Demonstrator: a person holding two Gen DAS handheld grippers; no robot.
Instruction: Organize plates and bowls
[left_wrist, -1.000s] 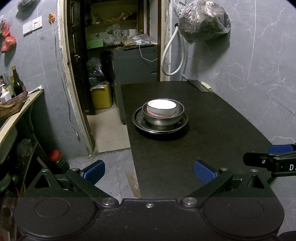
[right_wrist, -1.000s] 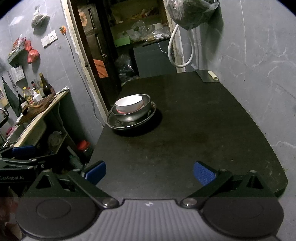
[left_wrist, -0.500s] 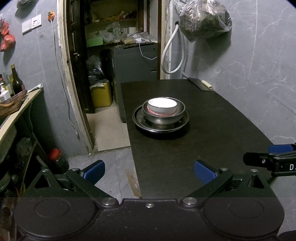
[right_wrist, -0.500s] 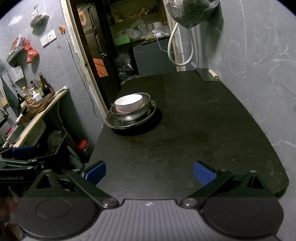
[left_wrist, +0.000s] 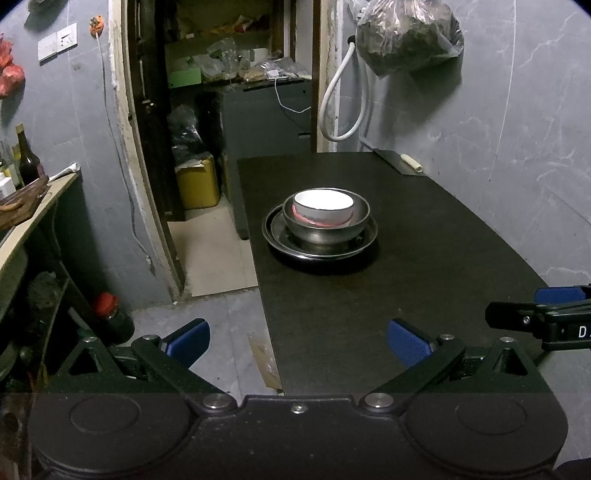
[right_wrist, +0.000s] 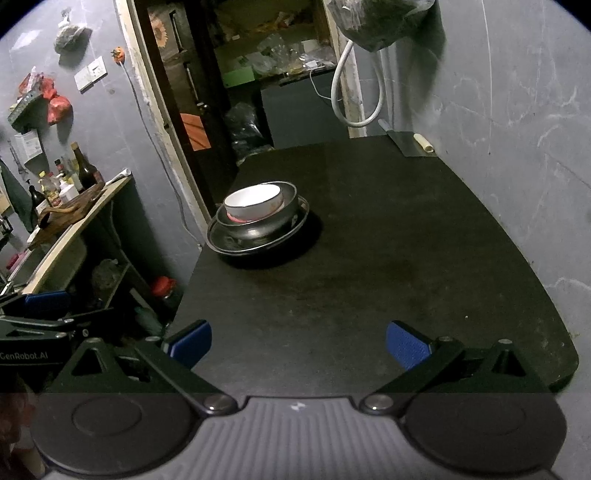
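Note:
A white bowl sits inside a steel bowl, which stands on a steel plate on the black table. The same stack shows in the right wrist view: white bowl, steel bowl, plate, table. My left gripper is open and empty at the table's near edge, well short of the stack. My right gripper is open and empty over the near part of the table. The right gripper also shows at the right edge of the left wrist view.
A cleaver lies at the table's far right corner by the grey wall. A hose and a hanging bag are behind the table. A wooden counter with bottles stands to the left. A red-capped jar is on the floor.
Both views have shifted slightly; the bowl stack sits a little higher in the left wrist view. Both grippers stay open and empty, and the stack has not moved on the table.

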